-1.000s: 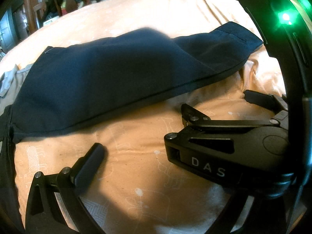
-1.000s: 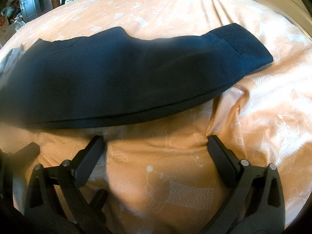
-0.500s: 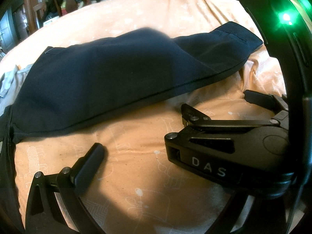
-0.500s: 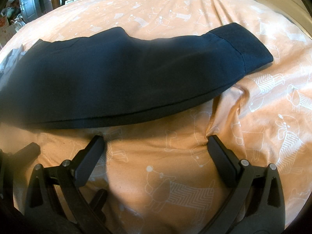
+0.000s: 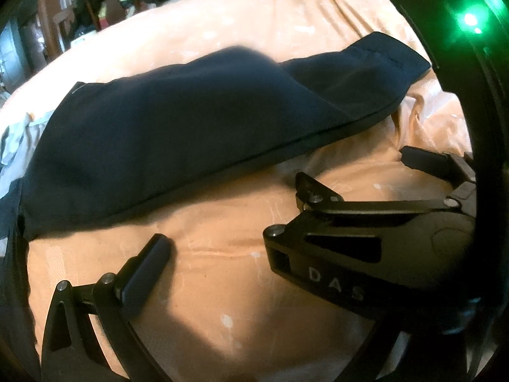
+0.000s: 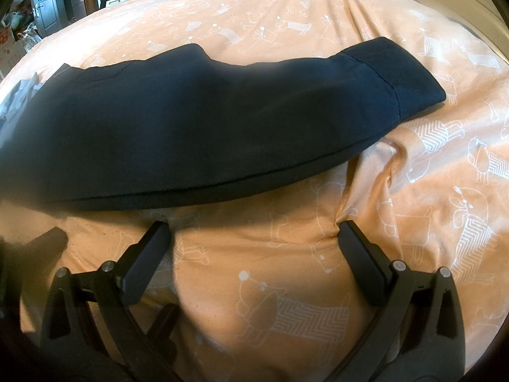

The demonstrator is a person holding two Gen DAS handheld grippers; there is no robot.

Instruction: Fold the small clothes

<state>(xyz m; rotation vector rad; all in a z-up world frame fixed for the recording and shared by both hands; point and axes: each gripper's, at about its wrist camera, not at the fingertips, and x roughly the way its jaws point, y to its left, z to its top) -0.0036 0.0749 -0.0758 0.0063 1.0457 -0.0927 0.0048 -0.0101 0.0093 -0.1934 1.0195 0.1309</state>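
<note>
Although the dark navy cloth garment (image 6: 203,127) already lies doubled along its length on the orange bedsheet printed with white dogs (image 6: 318,248), with a stacked double edge running along its near side, it is by my reading only partly folded: it is a long strip that wants at least one more fold across its length to become a compact bundle, and nothing is gripped at present.

The garment's long axis runs left to right across both wrist views, tilted so that the banded, stitched end (image 6: 400,73) points to the far right and the broader end (image 6: 28,146) reaches off toward the left, where a bit of pale grey cloth (image 5: 16,137) shows beside it.

The right gripper (image 6: 254,254) hangs just short of the garment's near edge with its jaws spread wide and empty over bare sheet. The left gripper (image 5: 222,238) sits close beside it, its one visible finger (image 5: 143,273) clear of the fabric; the right tool's body blocks the other, so I cannot tell how its jaws stand, though nothing shows held there
</note>
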